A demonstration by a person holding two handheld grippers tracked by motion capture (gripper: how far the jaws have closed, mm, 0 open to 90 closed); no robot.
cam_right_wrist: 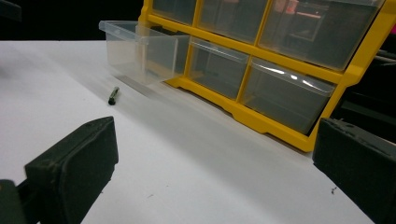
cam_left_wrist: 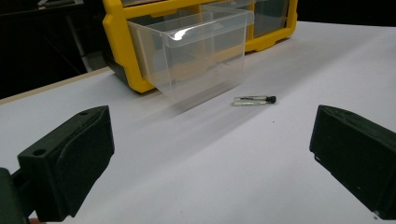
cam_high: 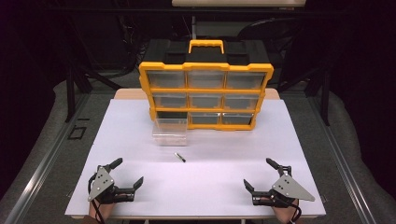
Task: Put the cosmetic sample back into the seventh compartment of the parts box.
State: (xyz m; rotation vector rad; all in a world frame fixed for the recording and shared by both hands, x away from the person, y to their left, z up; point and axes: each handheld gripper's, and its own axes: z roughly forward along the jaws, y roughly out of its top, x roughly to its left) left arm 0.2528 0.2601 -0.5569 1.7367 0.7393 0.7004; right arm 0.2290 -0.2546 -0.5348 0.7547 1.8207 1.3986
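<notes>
One yellow organizer, nine drawer slots; one clear drawer pulled out onto the white table. One small bit lies ahead, between my left claw and right claw. Both released, empty.

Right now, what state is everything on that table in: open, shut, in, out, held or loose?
Left gripper: open, holding nothing.
Right gripper: open, holding nothing.
Yellow organizer: upright, bottom-left slot without its drawer.
Clear drawer: pulled out, standing on the table before that slot.
Small tube: lying loose on the table, apart from the drawer.
</notes>
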